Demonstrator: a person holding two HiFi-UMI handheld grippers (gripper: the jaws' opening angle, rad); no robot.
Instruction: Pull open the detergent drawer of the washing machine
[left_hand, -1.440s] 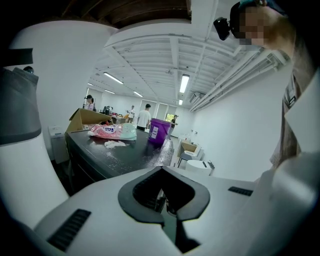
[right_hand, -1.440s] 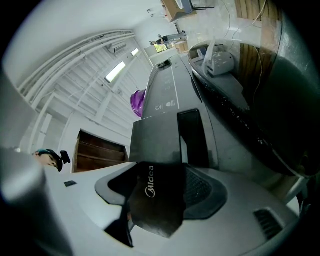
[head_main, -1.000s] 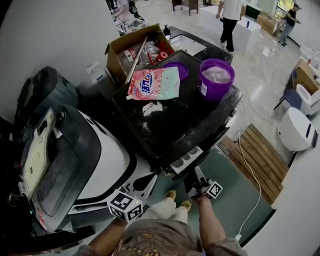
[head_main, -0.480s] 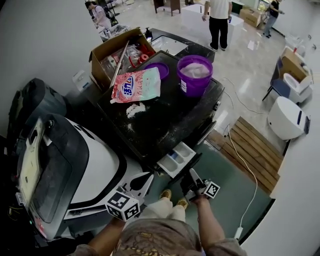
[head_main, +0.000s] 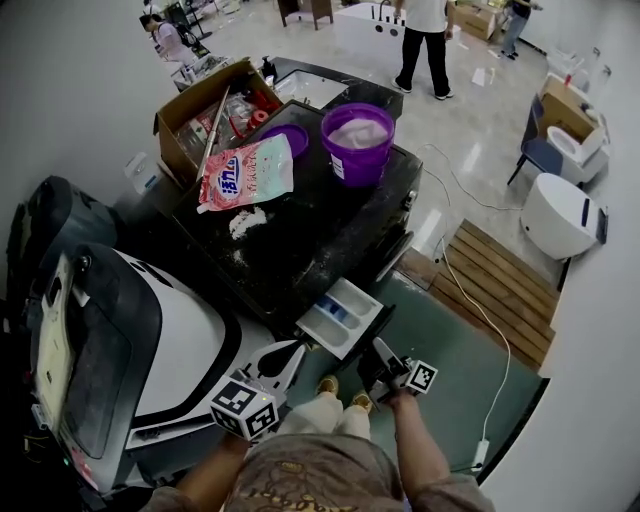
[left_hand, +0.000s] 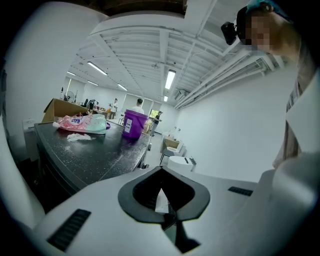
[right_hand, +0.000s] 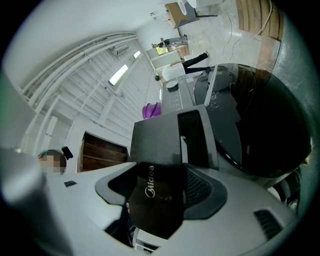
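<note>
While the right tool (head_main: 378, 352) clamps the dark glossy front panel of the white plastic detergent drawer (head_main: 340, 320), the drawer stands drawn well out of the black-topped washing machine (head_main: 300, 240), with its open compartments facing up. In the right gripper view the panel, which carries a brand logo, fills the gap between the jaws, and both pads bear on it from either side. The left tool (head_main: 290, 356) is held low, near the left corner of the drawer. Its jaws are brought together with nothing between them, as the left gripper view shows. On the top of the machine stand a round purple plastic bucket (head_main: 357, 143) with pale contents and a pink and green detergent bag (head_main: 245, 172) lying flat. A small patch of spilled white powder (head_main: 245, 222) lies just in front of the bag. An open brown cardboard box (head_main: 195, 115) sits at the far left edge. A large white and black appliance (head_main: 190, 340) stands beside the machine on the left. A green floor mat (head_main: 470, 380) lies under the person's feet
</note>
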